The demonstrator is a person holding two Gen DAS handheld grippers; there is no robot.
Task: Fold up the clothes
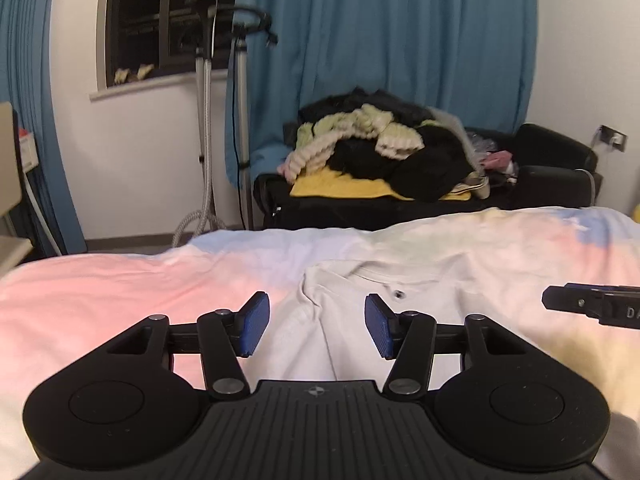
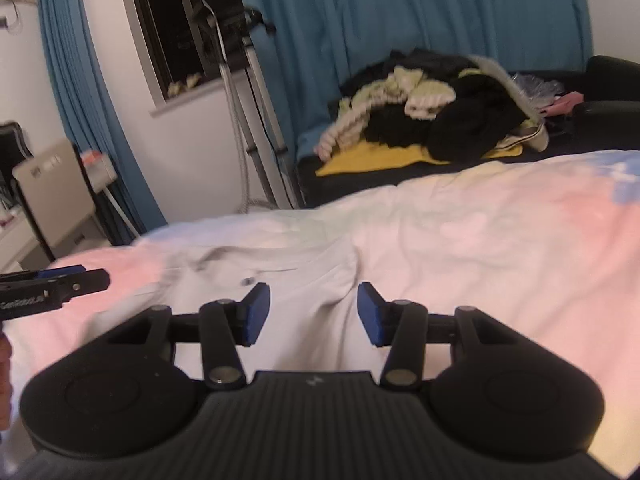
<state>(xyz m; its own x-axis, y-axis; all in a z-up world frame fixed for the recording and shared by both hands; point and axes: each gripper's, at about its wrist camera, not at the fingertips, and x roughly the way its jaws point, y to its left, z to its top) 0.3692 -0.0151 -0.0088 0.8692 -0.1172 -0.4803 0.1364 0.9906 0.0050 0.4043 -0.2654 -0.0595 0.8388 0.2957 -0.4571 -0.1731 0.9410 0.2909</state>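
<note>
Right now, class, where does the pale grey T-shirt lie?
The pale grey T-shirt lies flat on the pastel tie-dye bedspread, collar away from the cameras, directly ahead of the open left gripper and right gripper.

Lettering: partial "DA", white on right gripper [image 1: 592, 306] side, cut by frame edge; blurred, possibly "GenRobot.ai", on left gripper [image 2: 52, 286] side.

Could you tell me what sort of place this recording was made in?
Most likely a bedroom: a bed with a pastel cover, teal curtains by a window, and a pile of clothes on a dark seat.
</note>
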